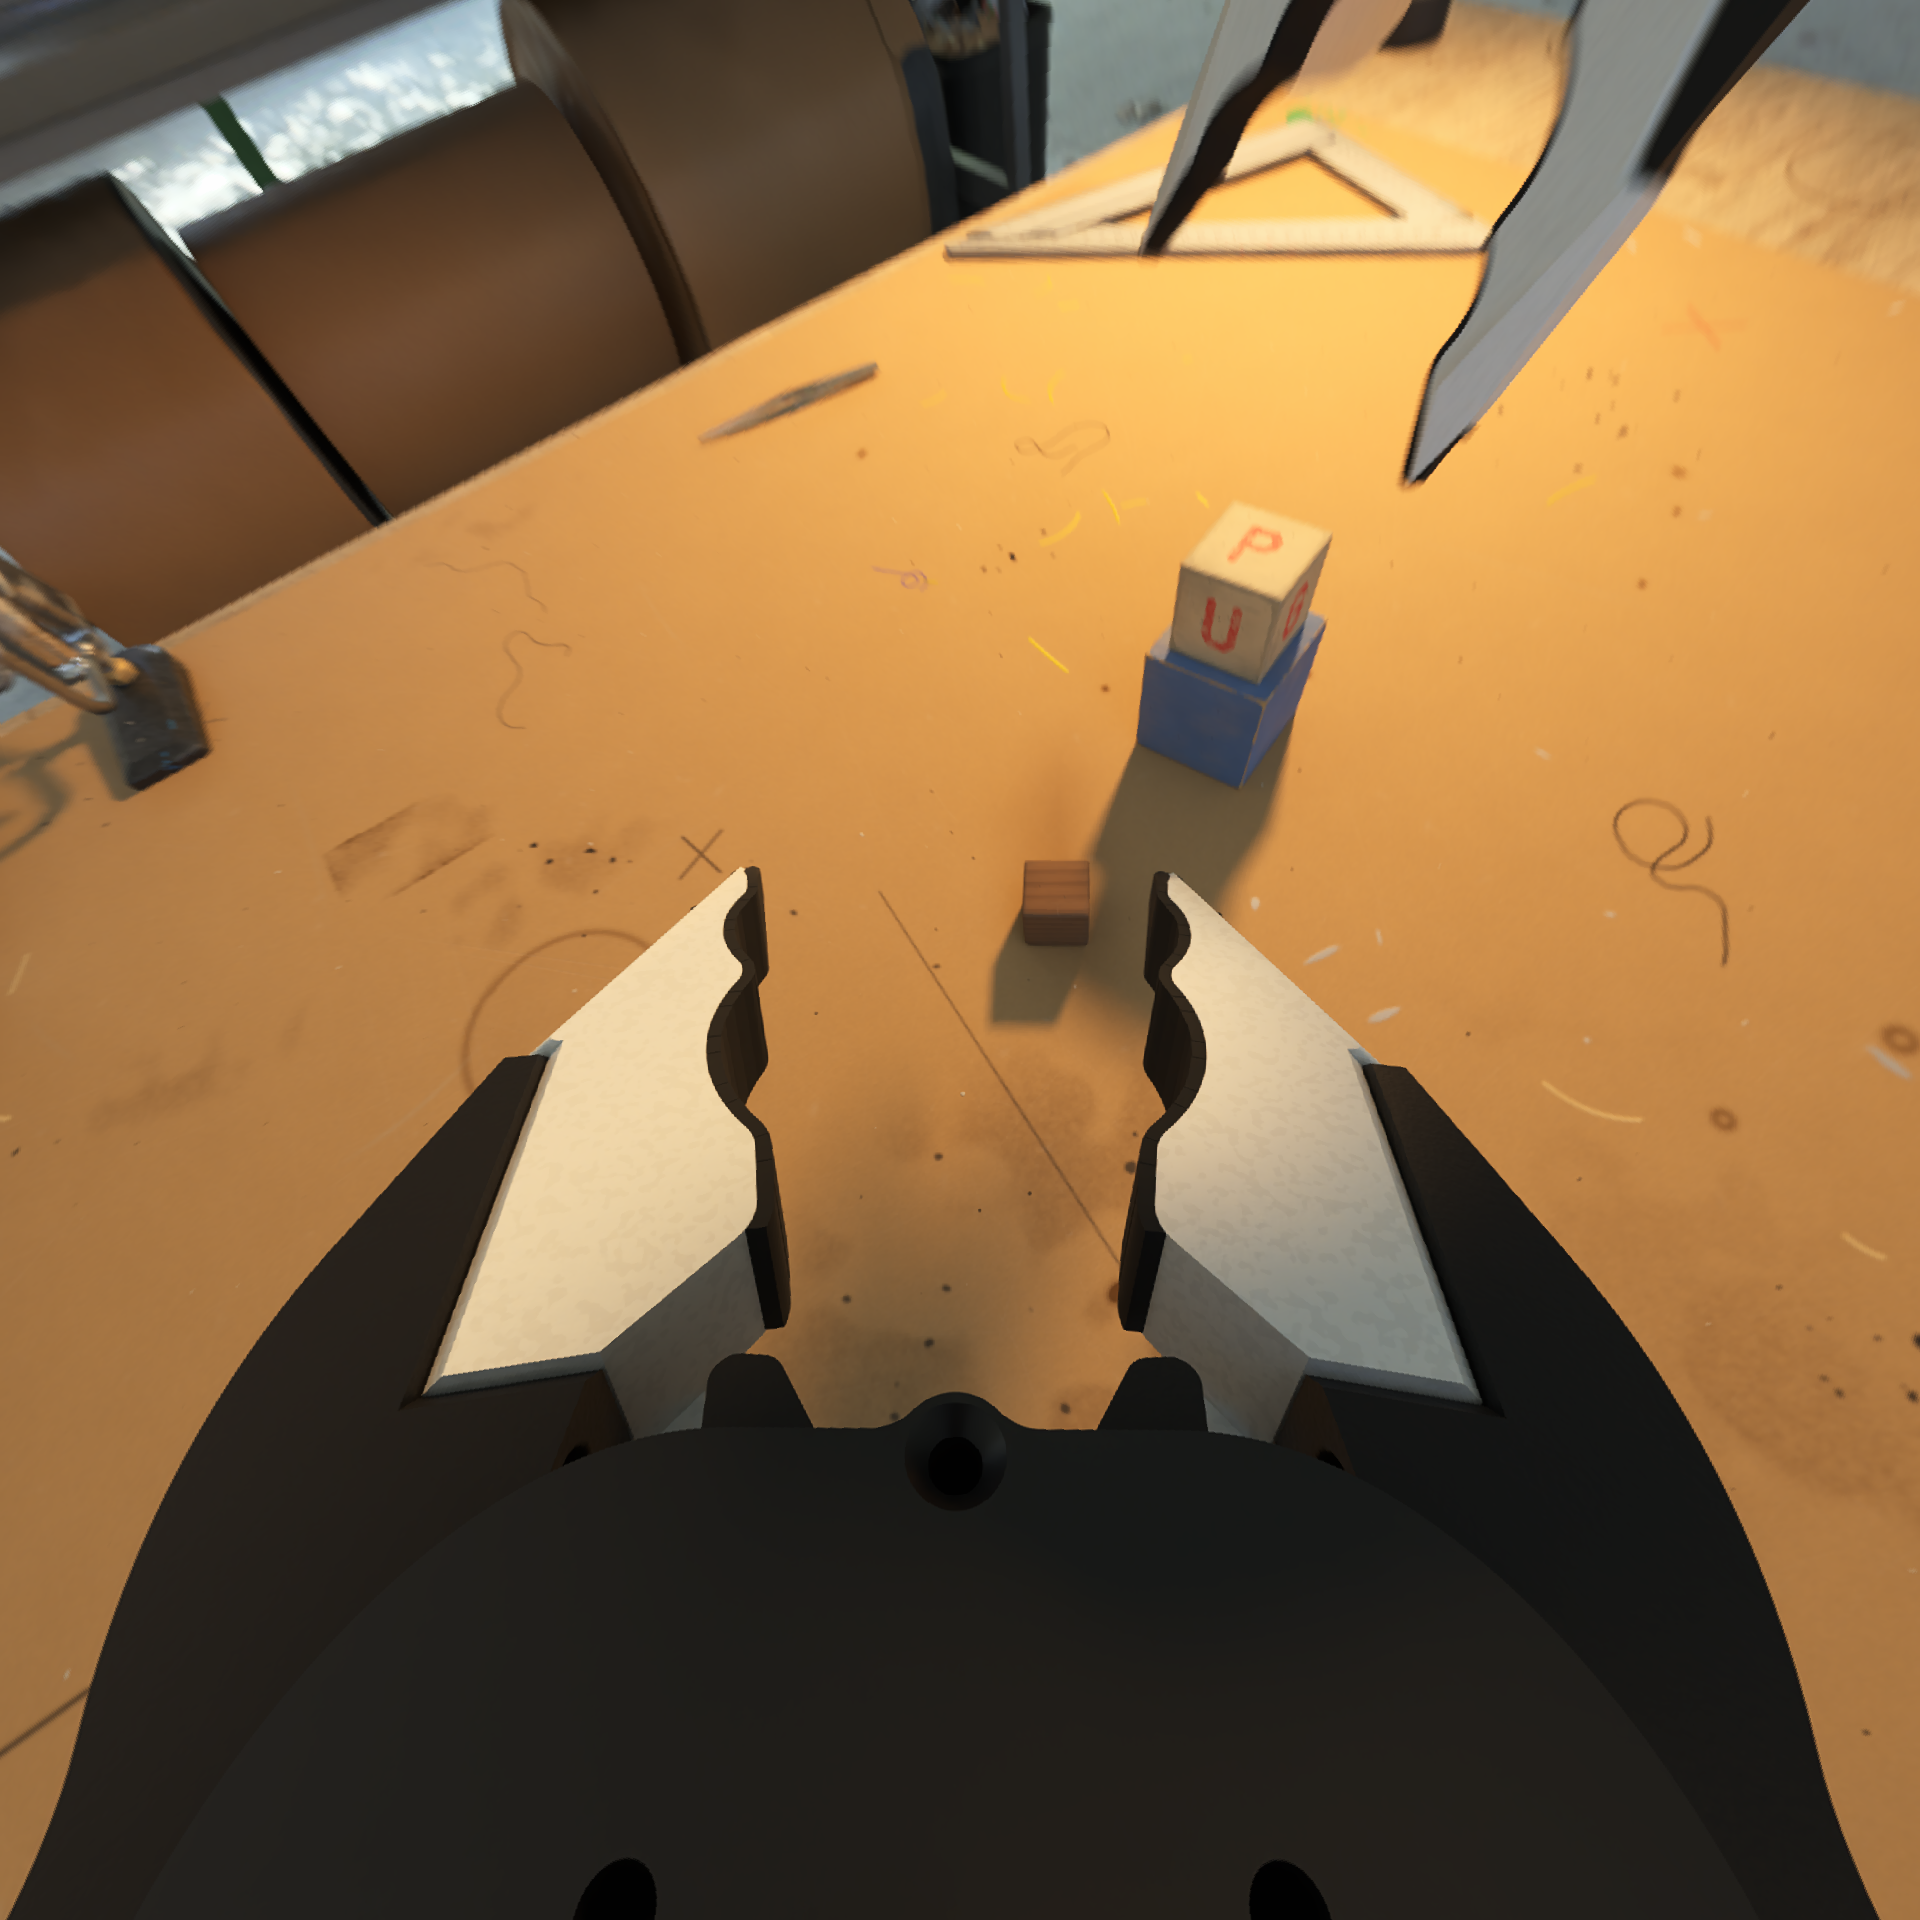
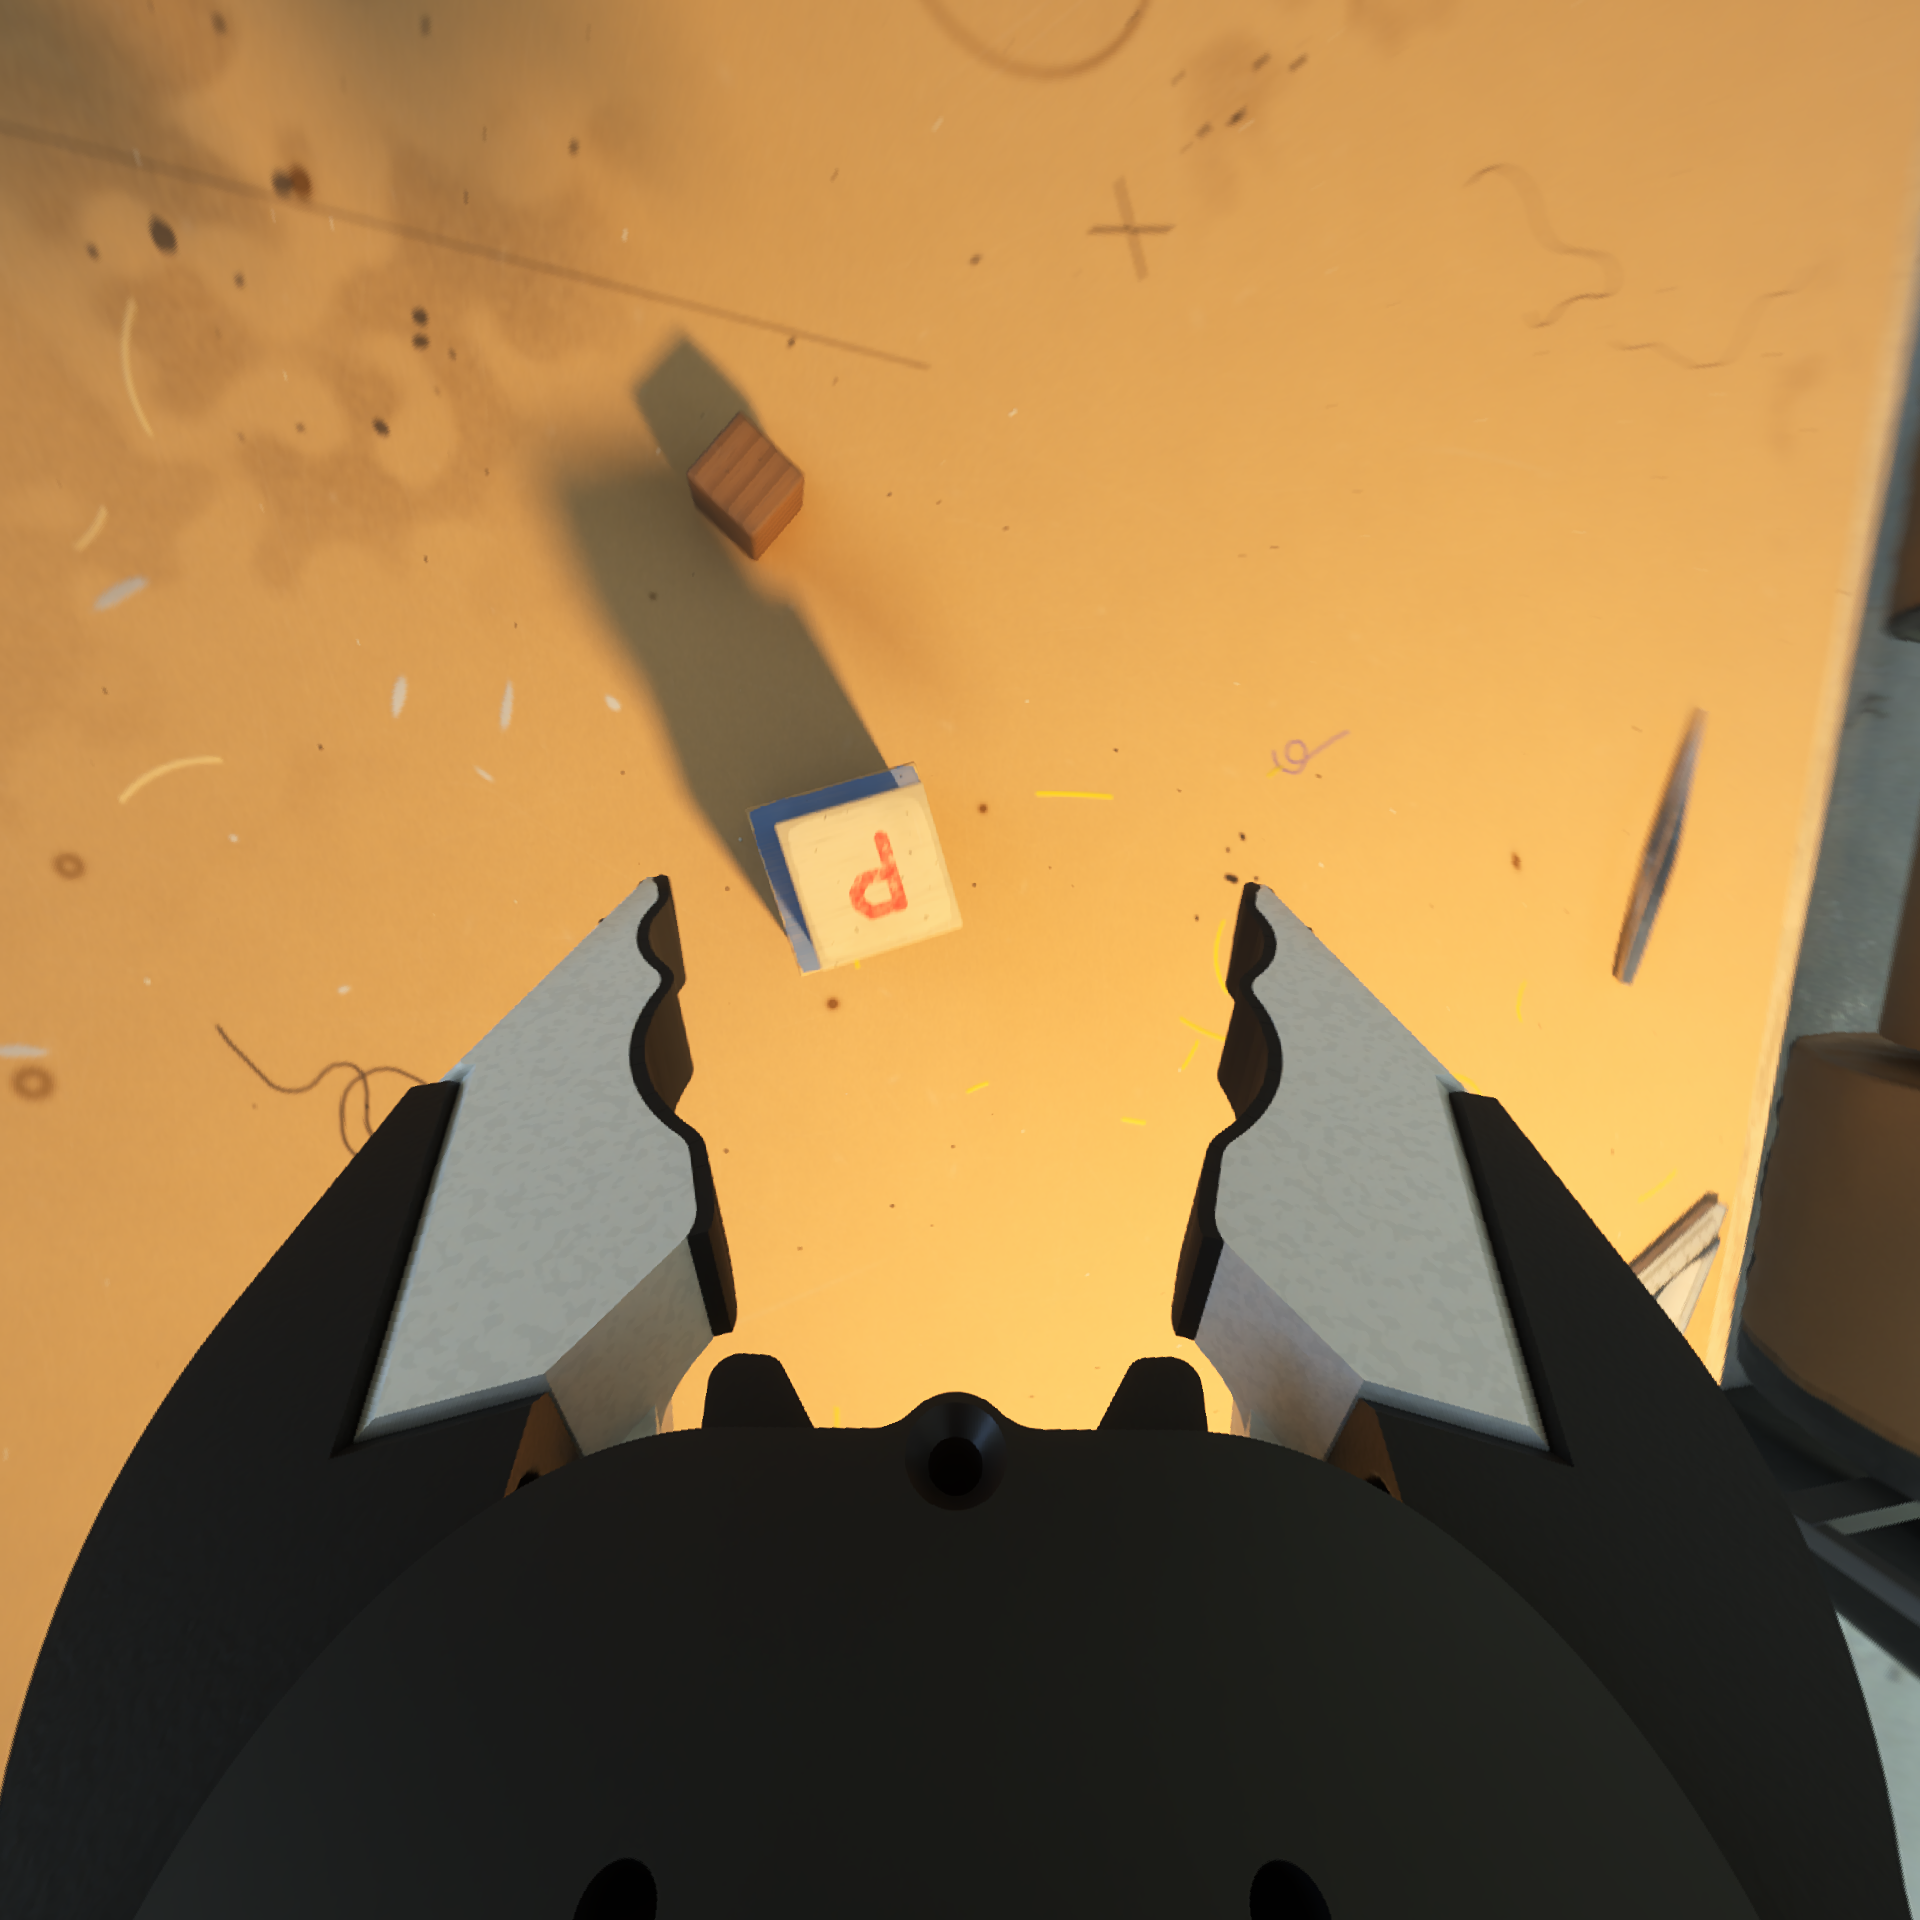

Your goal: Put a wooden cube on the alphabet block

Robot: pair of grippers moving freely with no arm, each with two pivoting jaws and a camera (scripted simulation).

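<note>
left gripper (image 1: pixel 956 883) hovers above the workbench (image 1: pixel 623 727), jaws well apart, holding nothing. small brown wooden cube (image 1: pixel 1056 900) rests on the bench just beyond and between its fingertips, nearer the right finger, untouched. alphabet block (image 1: pixel 1247 594), pale with red letters, sits on top of a blue block (image 1: pixel 1216 717), farther off and slightly right of the cube; nothing on top of it. right gripper (image 2: pixel 956 894) hangs over the stack looking down, jaws wide apart, empty; the alphabet block (image 2: pixel 868 878) shows just beyond its fingertips, the wooden cube (image 2: pixel 746 484) farther on. a metal triangle square (image 1: pixel 1226 223) and a thin blade (image 1: pixel 790 400) lie toward the far edge.
</note>
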